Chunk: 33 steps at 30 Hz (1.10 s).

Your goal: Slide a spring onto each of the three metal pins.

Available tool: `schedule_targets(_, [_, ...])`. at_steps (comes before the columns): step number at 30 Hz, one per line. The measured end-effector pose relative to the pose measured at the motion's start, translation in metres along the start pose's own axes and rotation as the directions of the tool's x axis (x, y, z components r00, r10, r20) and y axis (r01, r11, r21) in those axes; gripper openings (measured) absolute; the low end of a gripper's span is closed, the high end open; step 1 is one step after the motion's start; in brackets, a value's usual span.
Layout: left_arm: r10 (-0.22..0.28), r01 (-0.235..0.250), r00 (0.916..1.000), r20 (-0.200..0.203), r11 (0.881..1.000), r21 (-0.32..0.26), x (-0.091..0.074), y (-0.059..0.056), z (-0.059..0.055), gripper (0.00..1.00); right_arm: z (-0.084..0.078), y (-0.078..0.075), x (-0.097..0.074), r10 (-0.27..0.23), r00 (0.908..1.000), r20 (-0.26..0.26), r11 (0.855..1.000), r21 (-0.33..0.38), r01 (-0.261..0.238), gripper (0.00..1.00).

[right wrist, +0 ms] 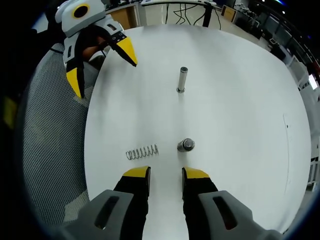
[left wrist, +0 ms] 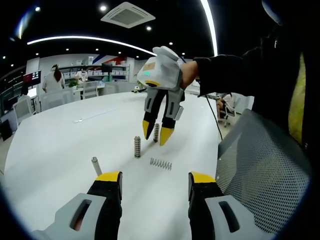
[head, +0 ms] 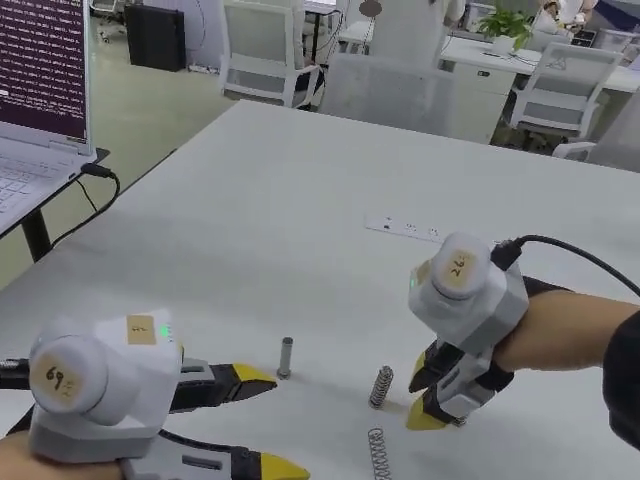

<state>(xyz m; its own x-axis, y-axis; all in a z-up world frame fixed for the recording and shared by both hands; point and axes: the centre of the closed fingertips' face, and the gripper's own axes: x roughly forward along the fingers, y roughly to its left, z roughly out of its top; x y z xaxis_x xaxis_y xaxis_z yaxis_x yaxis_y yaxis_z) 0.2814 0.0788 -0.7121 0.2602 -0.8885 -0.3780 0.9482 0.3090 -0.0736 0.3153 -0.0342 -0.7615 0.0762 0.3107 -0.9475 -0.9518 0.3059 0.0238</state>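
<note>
One loose spring (head: 377, 452) lies flat at the lower middle of the head view, just below a spring-clad pin (head: 381, 386) and right of a bare pin (head: 286, 358), while the left gripper (head: 275, 422) at lower left gapes wide and the right gripper (head: 420, 400) beside them stands narrowly parted, both empty.

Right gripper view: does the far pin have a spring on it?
No, the far pin stands bare, while a loose spring lies flat on the table.
</note>
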Motion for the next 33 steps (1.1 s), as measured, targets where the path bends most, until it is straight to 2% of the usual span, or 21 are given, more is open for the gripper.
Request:
schedule_targets(9, [-0.004,0.004,1.0000,0.000,1.000,0.005,-0.001,-0.002,0.000,0.48,-0.001,0.025,0.003,0.033,0.9992,0.025,0.999,0.031,-0.033,0.24])
schedule_targets(13, [-0.006,0.006,1.0000,0.000,1.000,0.006,-0.001,-0.003,0.000,0.47,0.002,0.035,0.008,0.064,0.9972,0.040,0.997,0.050,-0.066,0.25])
schedule_targets(17, [-0.007,0.007,1.0000,0.000,1.000,0.008,-0.001,-0.003,0.000,0.47,0.000,0.044,0.016,0.083,0.9964,0.020,0.995,0.061,-0.084,0.27])
schedule_targets(24, [-0.007,0.007,1.0000,0.002,1.000,0.007,-0.001,-0.003,0.001,0.47,0.003,0.049,0.024,0.088,0.9960,0.016,0.991,0.103,-0.089,0.32])
schedule_targets(28, [-0.005,0.005,1.0000,0.003,1.000,0.006,-0.001,-0.002,0.001,0.47,0.004,0.050,0.029,0.083,0.9963,0.022,0.982,0.170,-0.085,0.33])
schedule_targets(33, [-0.005,0.005,1.0000,0.003,1.000,0.007,-0.001,-0.002,0.001,0.46,0.004,0.049,0.033,0.071,0.9974,0.015,0.983,0.166,-0.072,0.33])
